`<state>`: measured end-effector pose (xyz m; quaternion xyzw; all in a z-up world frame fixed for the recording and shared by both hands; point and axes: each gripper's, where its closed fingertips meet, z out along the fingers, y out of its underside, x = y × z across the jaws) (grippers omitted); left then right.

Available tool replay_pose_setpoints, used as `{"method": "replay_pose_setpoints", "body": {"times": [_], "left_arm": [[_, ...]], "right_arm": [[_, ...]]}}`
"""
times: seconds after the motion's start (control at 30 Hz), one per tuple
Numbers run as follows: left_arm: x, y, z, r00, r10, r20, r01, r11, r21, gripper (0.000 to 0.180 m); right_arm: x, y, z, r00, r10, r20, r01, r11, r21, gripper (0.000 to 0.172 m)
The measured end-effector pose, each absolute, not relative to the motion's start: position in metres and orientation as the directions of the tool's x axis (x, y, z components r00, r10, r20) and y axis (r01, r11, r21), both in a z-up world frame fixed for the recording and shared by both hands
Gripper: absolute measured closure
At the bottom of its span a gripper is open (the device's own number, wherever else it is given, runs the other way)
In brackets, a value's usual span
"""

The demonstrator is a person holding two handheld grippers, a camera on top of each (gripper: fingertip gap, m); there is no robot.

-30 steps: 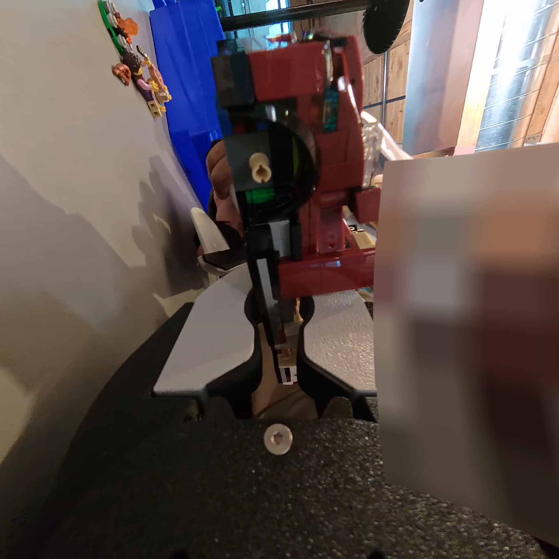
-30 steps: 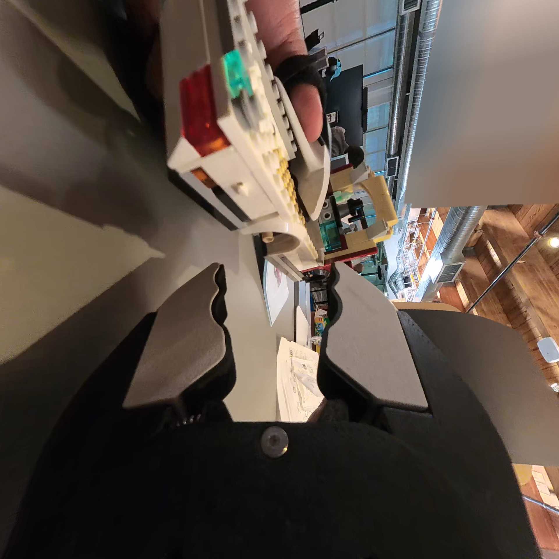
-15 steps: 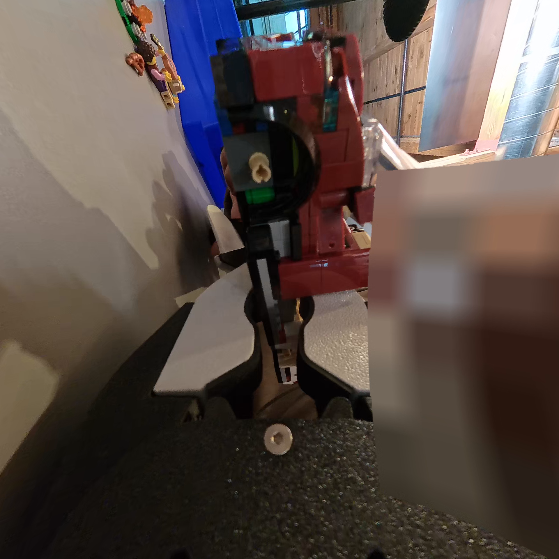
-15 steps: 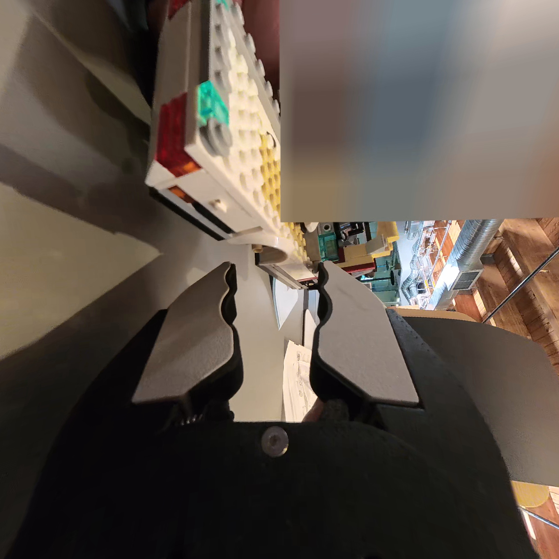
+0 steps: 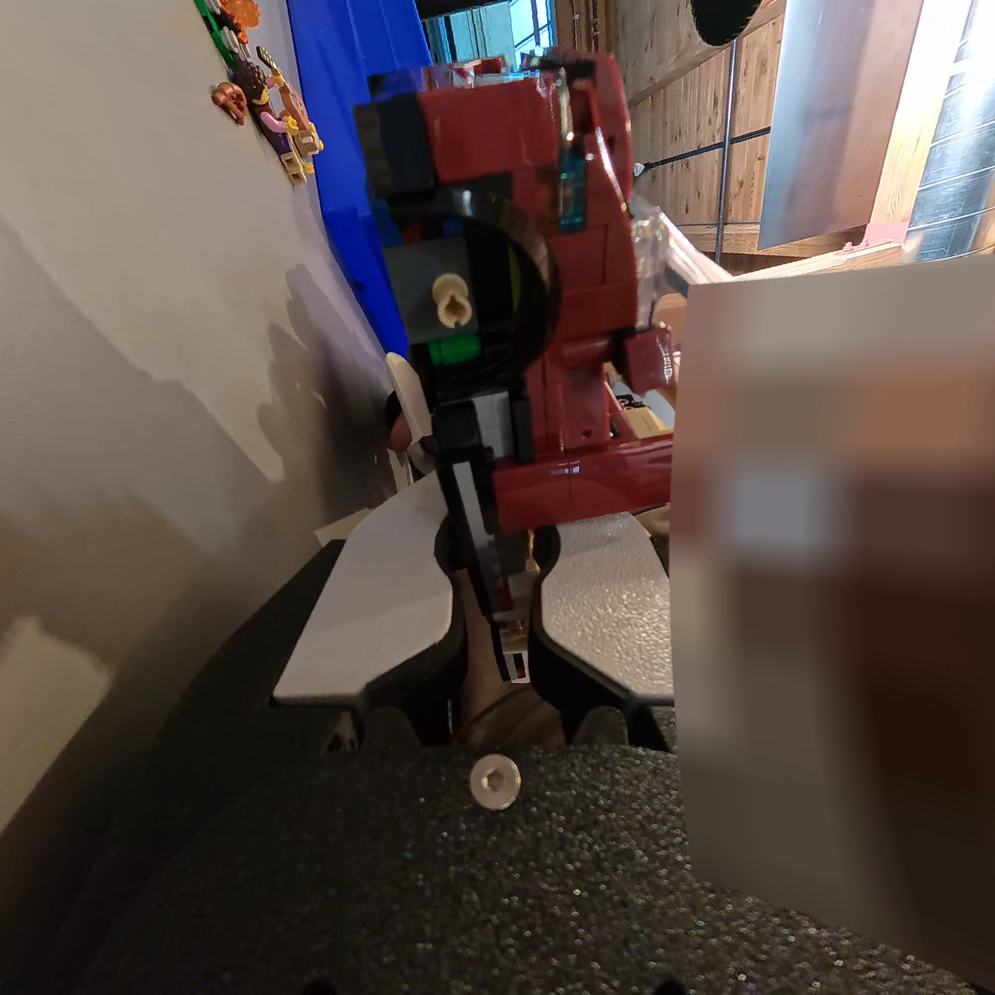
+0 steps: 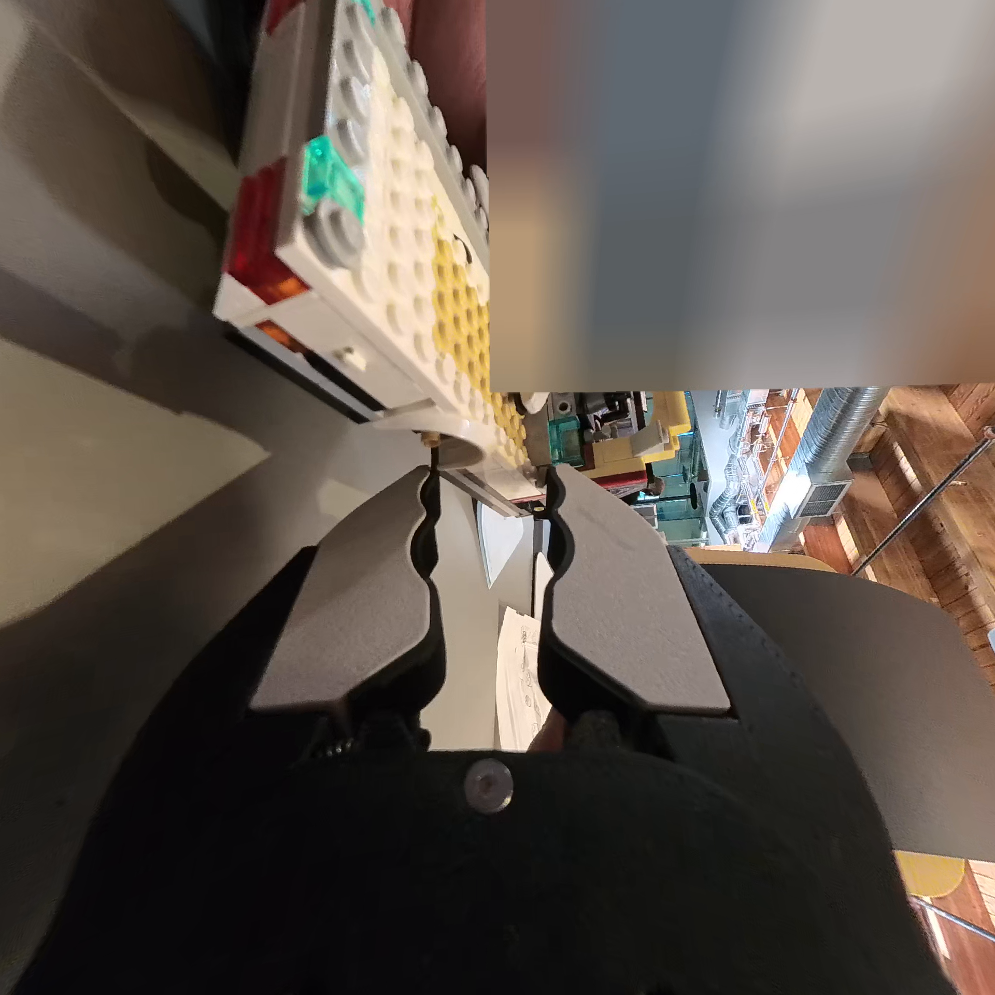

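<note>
Left wrist view, far left: a pale grey table (image 5: 107, 323) fills that side, tilted steeply in the frame. Small toy figures (image 5: 274, 116) sit on it near the top, and a blue bin (image 5: 344, 134) stands just beyond them. At centre my left gripper (image 5: 492, 544) is closed narrow on the thin black-and-grey edge of a dark red brick-built vehicle (image 5: 544, 226); the strip runs down between both pads, which press on it from either side. The model's body rises above the fingertips, with a black round wheel arch and a tan axle pin (image 5: 454, 306) facing the camera (a green brick sits just below the pin). Just left of the model a white finger of the other gripper and a bit of a hand show close against it. Wooden wall panels lie behind, upper right. Right wrist view: the same grey table on the left, then the model's white and grey studded plate (image 6: 387, 226) with a red and a teal transparent piece at its near corner and a patch of yellow studs further along. My right gripper (image 6: 490, 479) is at a moderate gap, fingertips at the lower edge of that plate by the white wheel arch; I cannot tell whether the pads actually press on it. Printed paper sheets (image 6: 519, 684) lie on the table between the fingers, farther off.
</note>
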<state>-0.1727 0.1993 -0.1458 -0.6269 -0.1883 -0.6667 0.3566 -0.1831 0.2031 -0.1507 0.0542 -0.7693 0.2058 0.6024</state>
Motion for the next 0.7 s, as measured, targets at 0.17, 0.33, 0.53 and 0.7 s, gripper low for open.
{"method": "replay_pose_setpoints", "body": {"times": [0.17, 0.33, 0.53, 0.7], "left_arm": [[-0.1731, 0.1994, -0.1463, 0.039, -0.235, 0.971, 0.712, -0.675, -0.192, 0.159], [-0.1729, 0.1993, -0.146, 0.038, -0.236, 0.971, 0.711, -0.677, -0.192, 0.159], [-0.1724, 0.1995, -0.1471, 0.041, -0.23, 0.972, 0.708, -0.68, -0.191, 0.159], [-0.1718, 0.1994, -0.1477, 0.045, -0.227, 0.973, 0.707, -0.681, -0.191, 0.158]], "right_arm": [[-0.1843, 0.2037, -0.1517, -0.269, 0.158, 0.95, -0.324, 0.914, -0.244, 0.134], [-0.1849, 0.2042, -0.1519, -0.277, 0.163, 0.947, -0.324, 0.912, -0.252, 0.135], [-0.1857, 0.2052, -0.1532, -0.281, 0.15, 0.948, -0.324, 0.915, -0.24, 0.135], [-0.1865, 0.206, -0.1539, -0.28, 0.136, 0.95, -0.324, 0.918, -0.227, 0.135]]}}
